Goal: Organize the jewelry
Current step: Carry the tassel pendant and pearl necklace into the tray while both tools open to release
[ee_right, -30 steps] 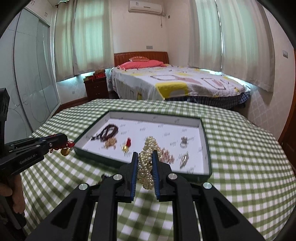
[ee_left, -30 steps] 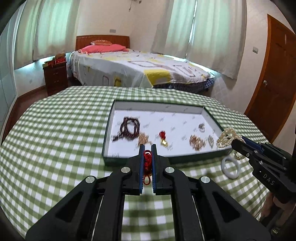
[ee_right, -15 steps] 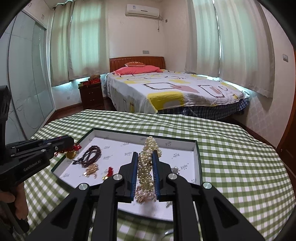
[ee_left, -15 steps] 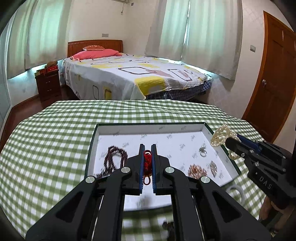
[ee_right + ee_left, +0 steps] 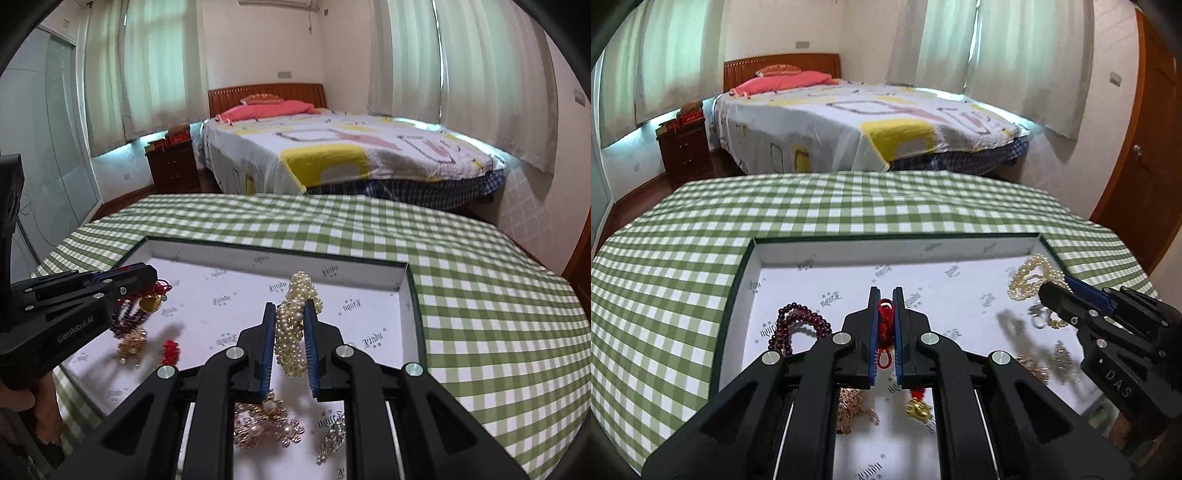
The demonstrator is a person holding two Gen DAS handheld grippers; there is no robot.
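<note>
Tray (image 5: 738, 280): shallow box, dark green rim, white printed lining; it sits on the tabletop (image 5: 665, 280) with its green and white checked cloth.
Left tool (image 5: 885, 328): jaws pressed together on a red knotted cord (image 5: 885, 325); the cord hangs down between the blue pads to a small gold charm (image 5: 918, 409), above the tray's white floor; whether the charm touches the floor I cannot tell.
Right tool (image 5: 291, 332): jaws clamped on a pearl bracelet (image 5: 293, 328); 1 end of the bracelet sticks up past the tips, the rest hangs between the pads, over the tray's right half.
Dark red bead strand (image 5: 798, 325): lying in the tray's left part, just beside the left tool's jaw.
Gold chain piece (image 5: 855, 408): on the tray floor, partly hidden under the left tool.
Small red piece (image 5: 171, 349): loose on the lining, near the left side.
Pearl and gold brooch (image 5: 264, 424): on the lining beneath the right tool; a sparkly silver piece (image 5: 330, 441) lies just to its right.
Bed (image 5: 351, 155): beyond the tabletop, white cover with yellow patches, pink pillow at the wooden headboard.
Person: a hand (image 5: 40, 410) grips the left tool's handle at the lower left of the right wrist view.
</note>
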